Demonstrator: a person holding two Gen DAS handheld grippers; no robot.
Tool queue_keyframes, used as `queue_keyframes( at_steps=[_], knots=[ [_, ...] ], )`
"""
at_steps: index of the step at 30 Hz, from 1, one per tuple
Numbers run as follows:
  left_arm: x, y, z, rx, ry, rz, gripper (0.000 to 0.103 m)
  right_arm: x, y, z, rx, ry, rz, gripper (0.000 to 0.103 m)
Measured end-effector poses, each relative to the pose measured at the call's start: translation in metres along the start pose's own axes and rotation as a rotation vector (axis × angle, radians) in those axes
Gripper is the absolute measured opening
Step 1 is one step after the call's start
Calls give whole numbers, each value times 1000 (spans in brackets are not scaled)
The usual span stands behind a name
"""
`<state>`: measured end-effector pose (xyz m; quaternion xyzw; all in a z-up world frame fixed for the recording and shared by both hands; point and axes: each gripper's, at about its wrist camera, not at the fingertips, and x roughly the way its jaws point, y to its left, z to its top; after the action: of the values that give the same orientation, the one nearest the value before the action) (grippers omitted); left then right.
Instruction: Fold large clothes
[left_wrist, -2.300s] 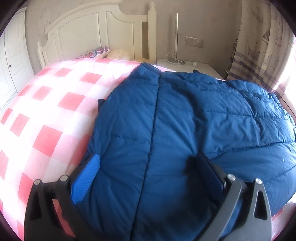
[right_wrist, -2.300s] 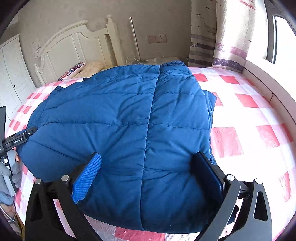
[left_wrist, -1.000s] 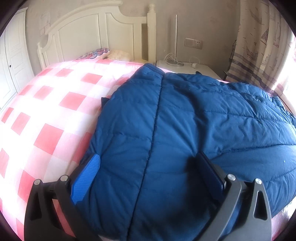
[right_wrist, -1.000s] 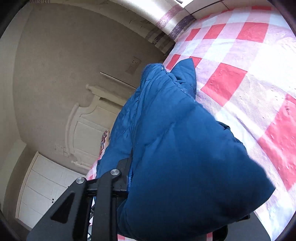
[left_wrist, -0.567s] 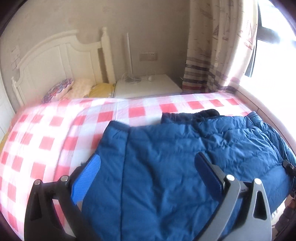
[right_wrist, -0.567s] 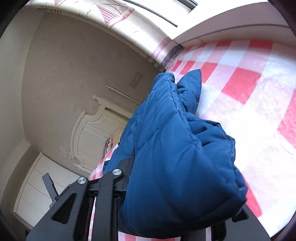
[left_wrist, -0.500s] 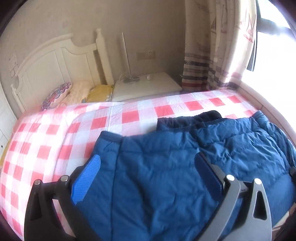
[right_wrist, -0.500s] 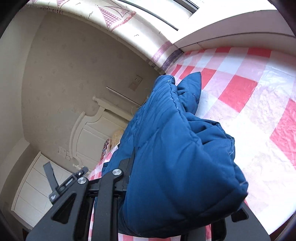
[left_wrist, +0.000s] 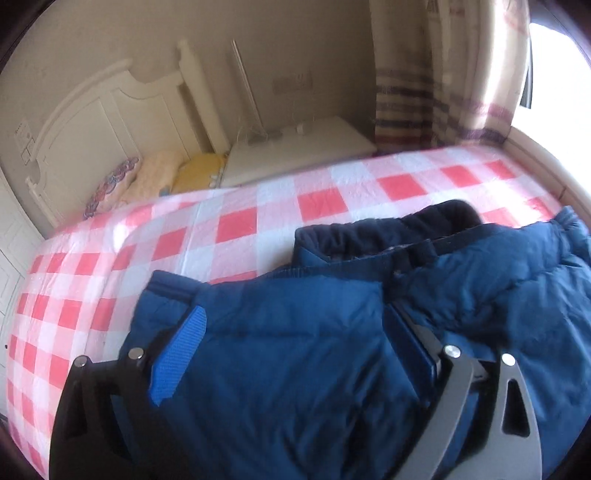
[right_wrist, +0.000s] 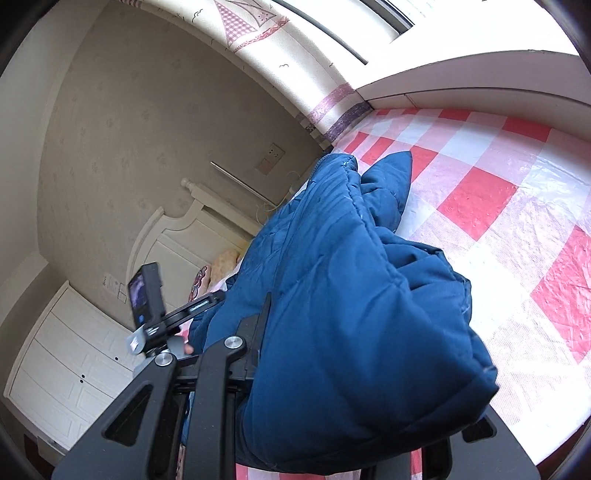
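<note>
A large blue padded jacket (left_wrist: 314, 350) lies on the red-and-white checked bed (left_wrist: 240, 221), its dark collar lining (left_wrist: 388, 232) showing at the far edge. My left gripper (left_wrist: 295, 314) hangs over it, jaws wide and closing, with puffy fabric bulging between the fingers. In the right wrist view the jacket (right_wrist: 351, 314) is bunched and lifted off the sheet (right_wrist: 498, 206). My right gripper (right_wrist: 362, 350) is shut on that thick fold. Its far finger is hidden under the cloth.
A white headboard (left_wrist: 110, 122), pillows (left_wrist: 147, 177) and a white nightstand (left_wrist: 295, 147) stand beyond the bed, with a striped curtain (left_wrist: 424, 74) at the right. The left tool's camera body (right_wrist: 147, 299) shows beside a white wardrobe (right_wrist: 66, 369). A window ledge (right_wrist: 480, 92) borders the bed.
The left gripper has swung sideways, so the bed now runs across its view, and its jaws have narrowed slightly. The right gripper took hold of the jacket and lifted it. The left tool has come into the right view.
</note>
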<state>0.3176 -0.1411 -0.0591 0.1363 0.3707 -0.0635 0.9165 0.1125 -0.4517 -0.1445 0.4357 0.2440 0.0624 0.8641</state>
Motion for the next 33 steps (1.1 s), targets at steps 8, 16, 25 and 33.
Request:
queue_keyframes(
  at_steps=[8,16,25,33],
  knots=[
    [-66,-42,-123,119,-91,0,100,-5,34,1,-112,-35,-41,32],
    [-61,4,-114,19,6,-241,94,0,164,-21,-554,-152,-165,32],
    [-125,249,-120,-548,-204,-209,93,80,308,-184,-1427,-183,-330,33],
    [-119,294,-189,-605,-115,-113,93,176,272,-361,-2104,17,-464,48]
  ],
)
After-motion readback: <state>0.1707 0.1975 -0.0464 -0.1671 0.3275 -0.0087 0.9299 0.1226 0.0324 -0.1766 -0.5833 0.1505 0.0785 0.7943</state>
